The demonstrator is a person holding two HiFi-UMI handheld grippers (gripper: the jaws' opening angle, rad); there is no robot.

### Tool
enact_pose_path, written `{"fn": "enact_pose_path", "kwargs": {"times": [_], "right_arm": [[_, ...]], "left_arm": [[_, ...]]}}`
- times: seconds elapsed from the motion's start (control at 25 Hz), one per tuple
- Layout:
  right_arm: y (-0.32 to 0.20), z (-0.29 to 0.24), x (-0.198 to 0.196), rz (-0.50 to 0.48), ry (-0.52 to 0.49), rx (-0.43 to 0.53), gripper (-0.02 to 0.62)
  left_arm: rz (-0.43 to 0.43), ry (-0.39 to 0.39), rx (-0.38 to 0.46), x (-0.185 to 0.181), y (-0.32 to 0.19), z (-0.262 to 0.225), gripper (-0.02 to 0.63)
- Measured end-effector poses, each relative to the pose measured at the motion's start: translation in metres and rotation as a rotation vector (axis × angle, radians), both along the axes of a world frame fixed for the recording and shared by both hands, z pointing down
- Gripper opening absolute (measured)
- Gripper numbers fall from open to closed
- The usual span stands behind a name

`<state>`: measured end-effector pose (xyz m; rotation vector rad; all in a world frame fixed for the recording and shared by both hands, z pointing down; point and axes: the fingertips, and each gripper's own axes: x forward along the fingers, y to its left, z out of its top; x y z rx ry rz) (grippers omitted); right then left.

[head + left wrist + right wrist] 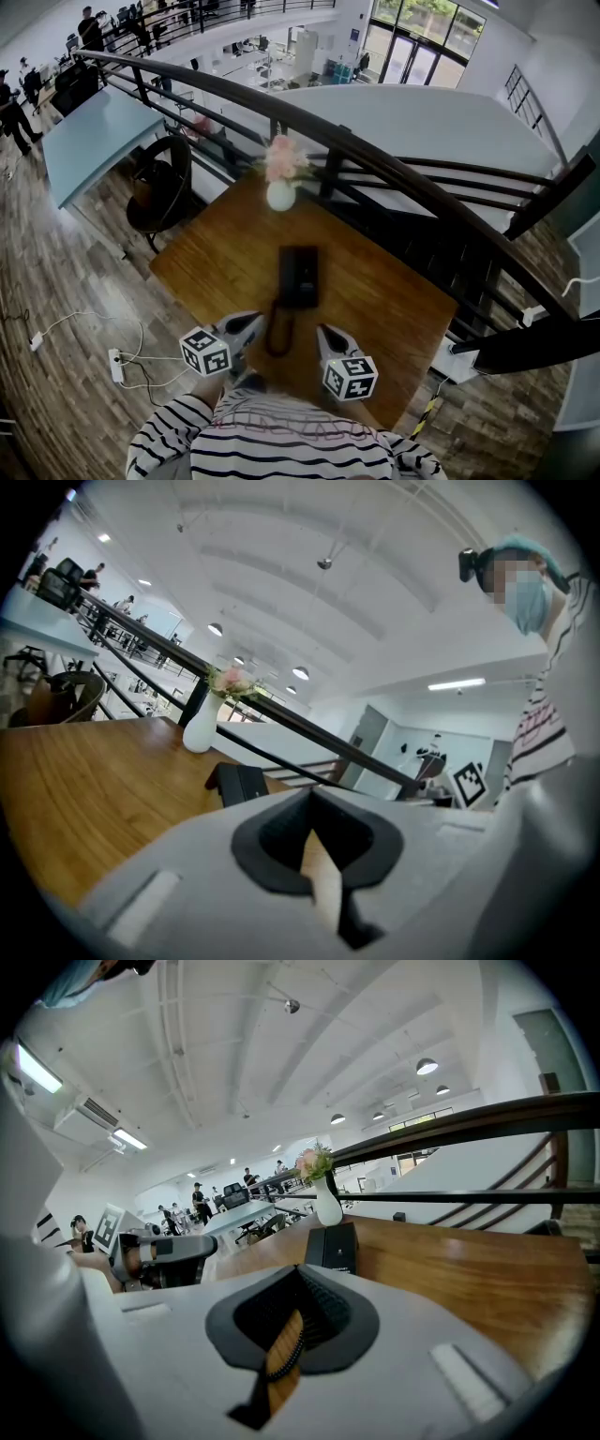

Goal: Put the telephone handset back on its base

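Observation:
The black telephone base (299, 276) sits mid-table on the wooden table (394, 300); it also shows ahead in both gripper views as the base (239, 783) and the base (333, 1246). A dark handset (278, 334) lies on the wood just in front of the base, near the table's front edge. My left gripper (253, 323) is to its left and my right gripper (324, 332) to its right, neither touching it. The left gripper (309, 795) and the right gripper (298, 1274) are both shut with nothing held. Their bodies hide the handset in the gripper views.
A white vase (280, 194) with pink flowers stands at the table's far edge, against a dark railing (375, 159). A round chair (161, 183) and a pale blue table (94, 141) stand to the left. A power strip (116, 365) lies on the floor.

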<state>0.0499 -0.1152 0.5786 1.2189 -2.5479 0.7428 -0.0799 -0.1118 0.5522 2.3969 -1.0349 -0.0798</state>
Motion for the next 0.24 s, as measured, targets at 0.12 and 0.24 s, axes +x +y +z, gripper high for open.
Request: {"fn": "enact_pose_path", "kwargs": {"times": [0.12, 0.24], "right_arm": [[0.0002, 0.0001, -0.0011, 0.000, 0.000, 0.001, 0.000], [0.0007, 0.0003, -0.0033, -0.002, 0.000, 0.002, 0.000]], "left_arm": [[0.000, 0.003, -0.004, -0.0010, 0.0004, 0.0004, 0.002], [0.000, 0.006, -0.011, -0.0032, 0.0015, 0.0024, 0.002]]}}
